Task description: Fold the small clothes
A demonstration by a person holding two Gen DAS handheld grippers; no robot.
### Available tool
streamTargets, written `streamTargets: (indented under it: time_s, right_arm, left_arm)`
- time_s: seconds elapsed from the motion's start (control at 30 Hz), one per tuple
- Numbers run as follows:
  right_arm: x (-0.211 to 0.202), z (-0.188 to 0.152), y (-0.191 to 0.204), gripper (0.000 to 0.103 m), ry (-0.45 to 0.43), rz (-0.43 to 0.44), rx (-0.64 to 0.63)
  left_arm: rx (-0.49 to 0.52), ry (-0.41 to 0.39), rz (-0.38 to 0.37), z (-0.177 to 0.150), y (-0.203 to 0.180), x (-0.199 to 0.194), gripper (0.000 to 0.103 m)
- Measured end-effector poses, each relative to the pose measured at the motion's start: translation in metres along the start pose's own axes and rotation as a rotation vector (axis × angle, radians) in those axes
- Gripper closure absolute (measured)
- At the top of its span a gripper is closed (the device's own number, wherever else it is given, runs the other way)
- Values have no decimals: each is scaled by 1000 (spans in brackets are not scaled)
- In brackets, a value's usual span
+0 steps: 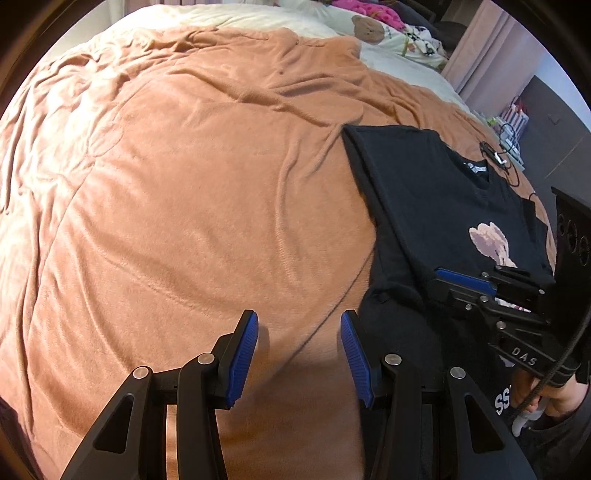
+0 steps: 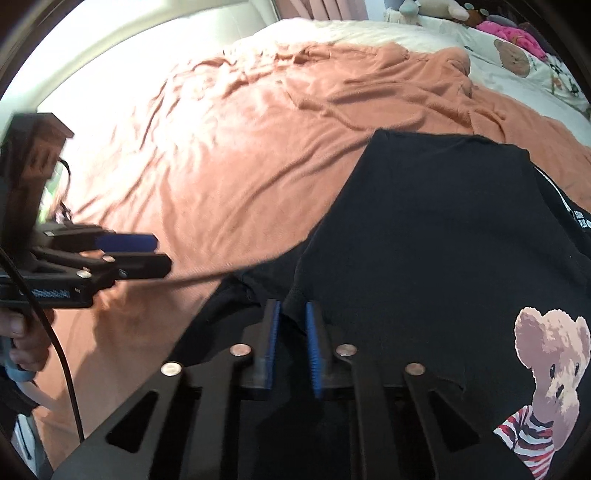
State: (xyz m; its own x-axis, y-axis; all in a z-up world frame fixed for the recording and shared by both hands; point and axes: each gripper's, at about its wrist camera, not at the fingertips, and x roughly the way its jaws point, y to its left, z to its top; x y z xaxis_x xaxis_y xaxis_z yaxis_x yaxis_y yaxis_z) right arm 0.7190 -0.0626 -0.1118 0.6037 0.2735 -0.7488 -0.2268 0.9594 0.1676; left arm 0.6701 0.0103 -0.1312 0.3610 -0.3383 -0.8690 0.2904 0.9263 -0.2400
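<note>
A black T-shirt with a teddy-bear print lies on the orange blanket, its left side folded over. My left gripper is open and empty above the blanket, just left of the shirt's lower edge. My right gripper is nearly shut, its blue pads pinching a fold at the edge of the black T-shirt. In the left wrist view the right gripper rests on the shirt near the bear print. In the right wrist view the left gripper hovers at the left over the blanket.
The orange blanket covers a bed with a cream duvet behind it. Pillows and pink plush toys lie at the far end. A black cable lies on the blanket beyond the shirt. Curtains and a dark cabinet stand at the right.
</note>
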Motion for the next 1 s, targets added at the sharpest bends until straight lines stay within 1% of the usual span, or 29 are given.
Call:
streamTargets:
  time_s: [0.03, 0.07, 0.17, 0.3, 0.53, 0.6, 0.73, 0.8, 0.87, 0.9, 1.0]
  right_arm:
    - [-4, -1, -2, 95, -8, 7, 4]
    - [-8, -2, -4, 99, -16, 12, 5]
    - [-18, -4, -11, 102, -31, -4, -4]
    - [-35, -5, -26, 103, -58, -16, 14]
    - [-68, -8, -71, 103, -105, -77, 83]
    - [-74, -9, -81, 103, -116, -95, 102]
    - [-84, -9, -100, 103, -134, -140, 140]
    - [-86, -10, -109, 103, -138, -167, 166]
    - [-84, -9, -115, 103, -135, -204, 184]
    - [-82, -10, -116, 103, -132, -221, 188]
    - [-76, -8, -122, 102, -114, -293, 219]
  left_arm:
    - [8, -2, -3, 1, -3, 1, 54]
    - [13, -3, -3, 2, -6, 2, 54]
    - [9, 1, -14, 7, -14, 8, 54]
    - [14, 7, -24, 14, -28, 18, 54]
    - [19, 18, -19, 28, -45, 36, 54]
    - [19, 30, -2, 29, -47, 42, 54]
    - [15, 64, -3, 27, -47, 54, 54]
    - [22, 67, 0, 26, -47, 56, 64]
    - [16, 72, -29, 26, -46, 58, 89]
    - [7, 70, -36, 27, -44, 57, 92]
    - [-2, 68, -21, 29, -41, 54, 93]
